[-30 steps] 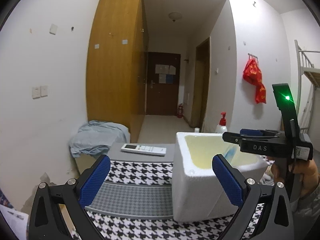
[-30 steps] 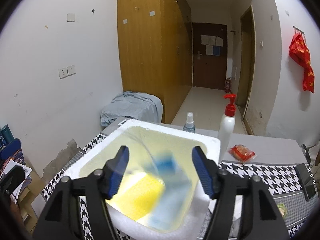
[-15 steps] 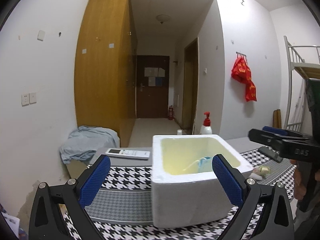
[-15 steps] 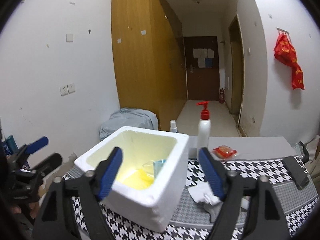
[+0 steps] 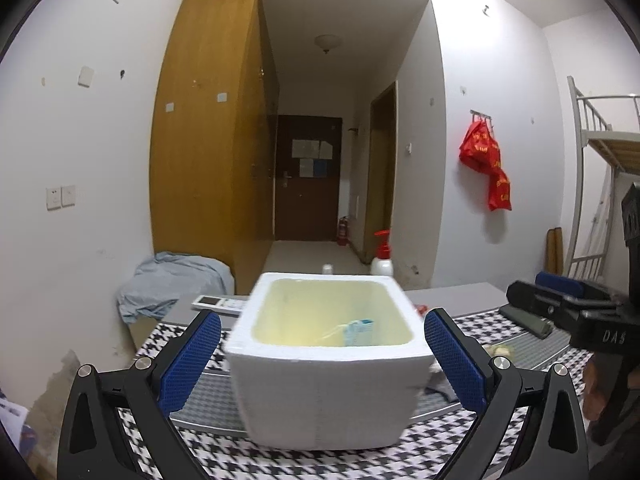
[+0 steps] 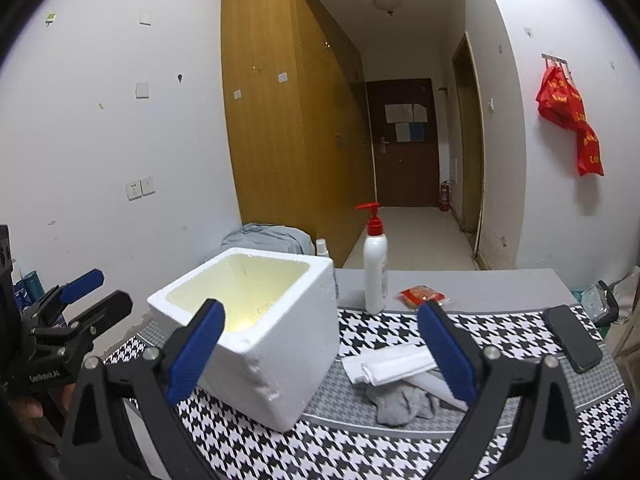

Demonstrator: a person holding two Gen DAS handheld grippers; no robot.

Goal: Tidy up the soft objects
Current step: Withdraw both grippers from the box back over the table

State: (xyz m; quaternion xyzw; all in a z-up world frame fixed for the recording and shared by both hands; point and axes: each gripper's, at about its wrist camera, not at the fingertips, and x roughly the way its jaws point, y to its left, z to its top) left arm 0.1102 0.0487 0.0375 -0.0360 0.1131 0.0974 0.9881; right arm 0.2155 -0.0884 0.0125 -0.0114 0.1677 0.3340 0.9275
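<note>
A white foam box (image 5: 320, 392) stands on the houndstooth cloth just ahead of my left gripper (image 5: 322, 360), which is open and empty. Inside the box a blue-and-white packet (image 5: 358, 330) leans on the near wall. In the right wrist view the foam box (image 6: 280, 352) sits to the left, with my right gripper (image 6: 322, 352) back from it, its jaws opening and nothing between them. Right of the box lie a white folded item (image 6: 384, 364) and a crumpled grey cloth (image 6: 404, 404). Each gripper shows in the other's view: the right gripper (image 5: 548, 292) and the left gripper (image 6: 94, 296).
A red-capped pump bottle (image 6: 375, 268) and a red snack packet (image 6: 422, 294) stand behind the box on the grey table (image 6: 500, 284). A black phone (image 6: 572, 338) lies far right. A remote (image 5: 218, 303) lies left of the box. Bluish fabric (image 5: 168, 284) is heaped beyond the table.
Both grippers have pulled back from the box. The right one was over the box's opening with blue and yellow items below it; it is now clear of the box with wider jaws.
</note>
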